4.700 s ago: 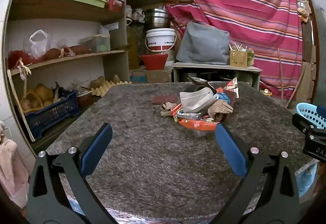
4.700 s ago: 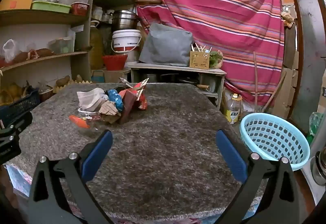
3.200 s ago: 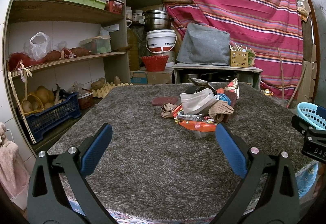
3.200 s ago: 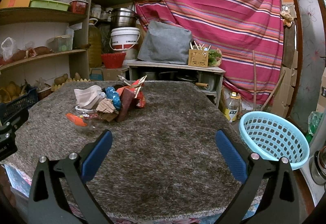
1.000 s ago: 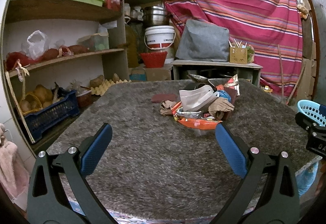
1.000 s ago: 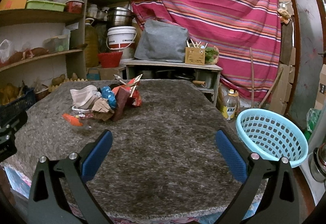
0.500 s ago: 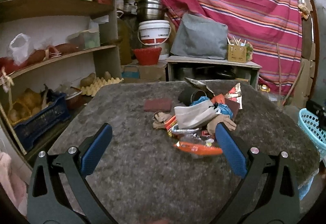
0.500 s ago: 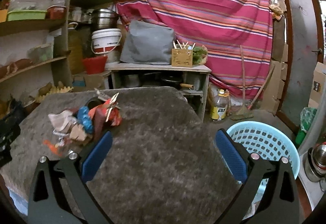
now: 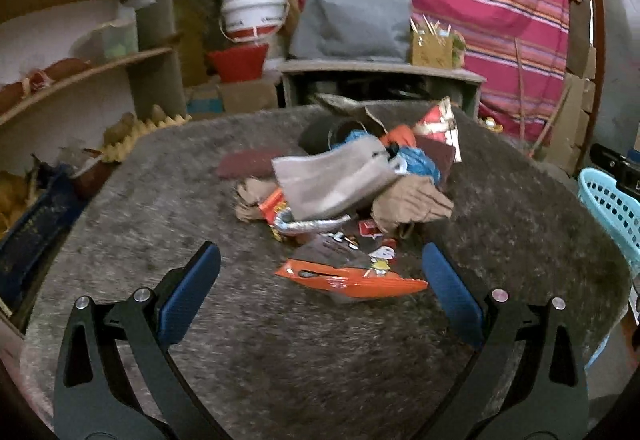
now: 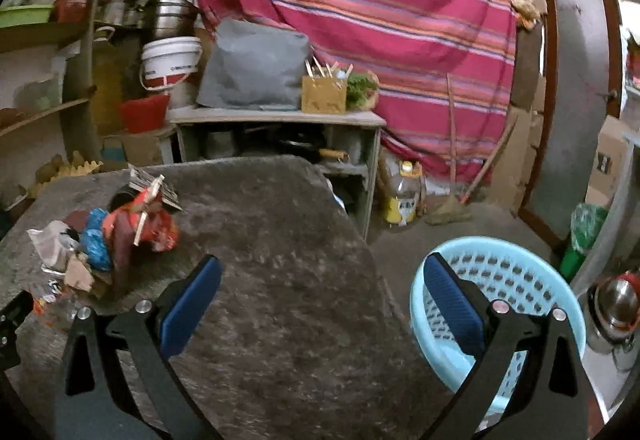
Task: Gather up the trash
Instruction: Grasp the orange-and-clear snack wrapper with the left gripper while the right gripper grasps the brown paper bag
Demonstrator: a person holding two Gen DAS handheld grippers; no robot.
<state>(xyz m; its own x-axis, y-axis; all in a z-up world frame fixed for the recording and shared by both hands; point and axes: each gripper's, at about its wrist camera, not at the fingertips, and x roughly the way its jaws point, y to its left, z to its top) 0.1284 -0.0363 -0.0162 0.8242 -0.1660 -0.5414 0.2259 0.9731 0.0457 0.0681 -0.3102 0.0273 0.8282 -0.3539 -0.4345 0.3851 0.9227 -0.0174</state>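
Both claws, left [image 9: 320,272] and right [image 10: 322,286], are hanging spread and empty; I'm risking scattering the loose trash pile [image 9: 344,191] by grabbing the slippery orange wrapper [image 9: 348,280] carelessly.

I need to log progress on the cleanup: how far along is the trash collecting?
Barely begun. Done: nothing that shows; the part of the blue basket in view holds no trash. In hand: nothing; the left gripper is open, right above the orange wrapper at the near edge of the trash pile, and the right gripper is open too. Left: the whole pile on the table.
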